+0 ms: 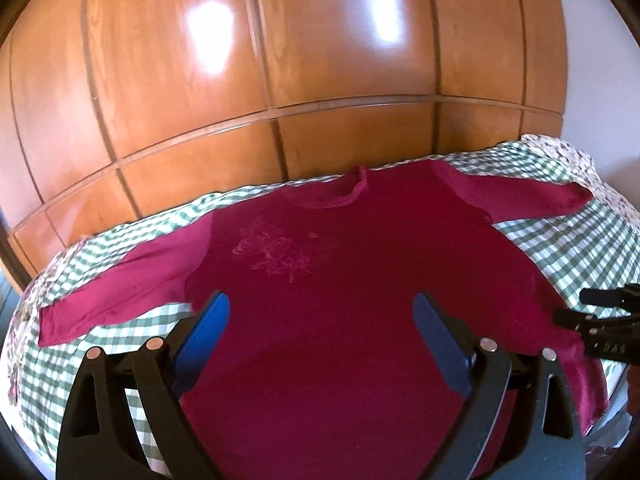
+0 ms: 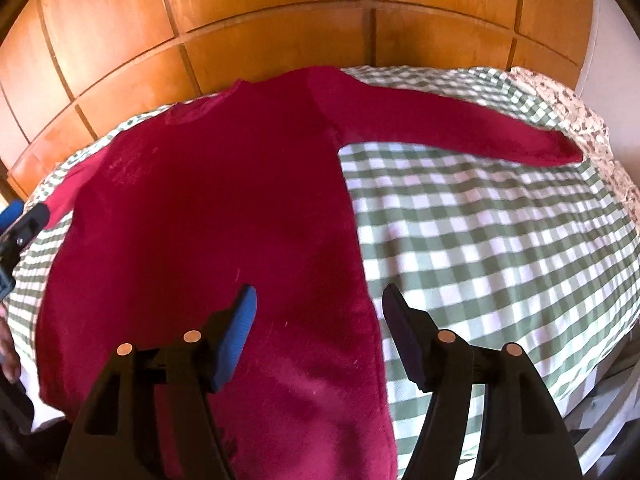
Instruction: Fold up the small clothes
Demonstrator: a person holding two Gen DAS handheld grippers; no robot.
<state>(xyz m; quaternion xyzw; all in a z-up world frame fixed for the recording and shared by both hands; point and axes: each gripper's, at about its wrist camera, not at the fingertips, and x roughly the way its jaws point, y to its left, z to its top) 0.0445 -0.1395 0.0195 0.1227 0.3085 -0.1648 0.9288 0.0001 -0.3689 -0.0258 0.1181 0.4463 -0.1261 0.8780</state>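
Crimson shirt (image 1: 340, 280) lies flat, sleeves spread, on the checked bed (image 2: 480, 240), and with our left gripper (image 1: 322, 336) and right gripper (image 2: 318, 332) both open and empty above it, we should pinch a sleeve cleanly, folding inward.

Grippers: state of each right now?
Left gripper: open, empty, above the red shirt.
Right gripper: open, nothing gripped, over the shirt's side edge.
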